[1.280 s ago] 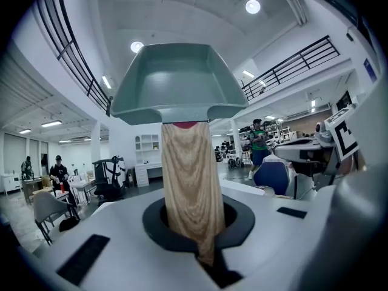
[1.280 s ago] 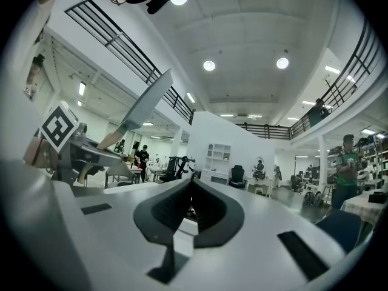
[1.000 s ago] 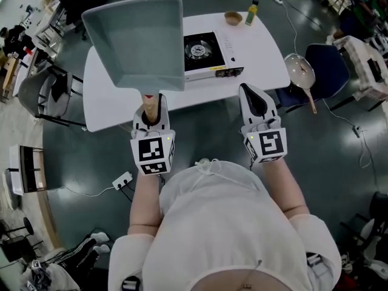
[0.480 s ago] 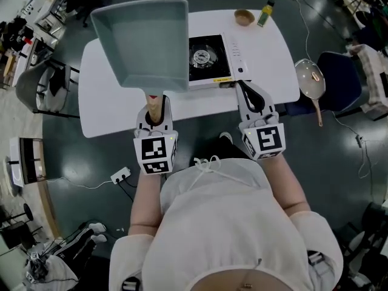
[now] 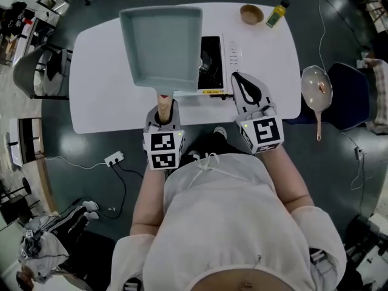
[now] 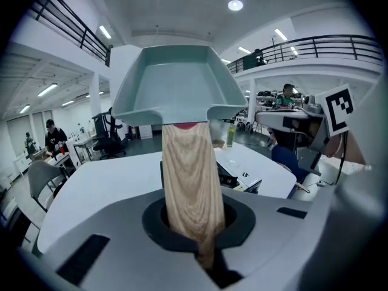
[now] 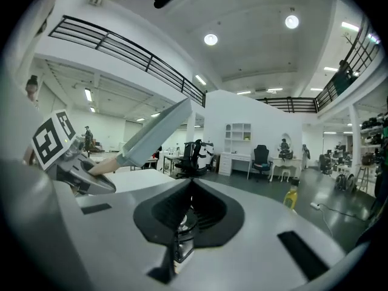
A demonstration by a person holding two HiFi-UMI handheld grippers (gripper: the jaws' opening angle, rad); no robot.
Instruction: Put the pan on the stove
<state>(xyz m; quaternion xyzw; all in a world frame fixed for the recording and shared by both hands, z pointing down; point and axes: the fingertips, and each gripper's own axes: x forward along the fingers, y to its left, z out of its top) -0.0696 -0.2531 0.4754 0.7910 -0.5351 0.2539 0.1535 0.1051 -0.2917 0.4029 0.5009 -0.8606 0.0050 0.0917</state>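
Clamping the pan (image 5: 162, 44) by its handle (image 6: 189, 174), left gripper (image 5: 163, 107) holds it aloft (near the stove (image 5: 213, 56)); right gripper (image 5: 239, 80) closed, empty.

From the head camera we look steeply down, past the person's chest, onto the whole white bench (image 5: 103, 102), with both grippers at mid frame. On the left gripper (image 5: 163, 109) our camera sits close behind the jaws and faces along them, low across the bench top and out into the hall. On the right gripper (image 5: 240, 80) it faces much the same way from just beside. All three views share the pan (image 5: 160, 44), the stove (image 5: 213, 65) and the yellow bottle (image 5: 277, 14). Each gripper view also catches the other gripper at its edge.
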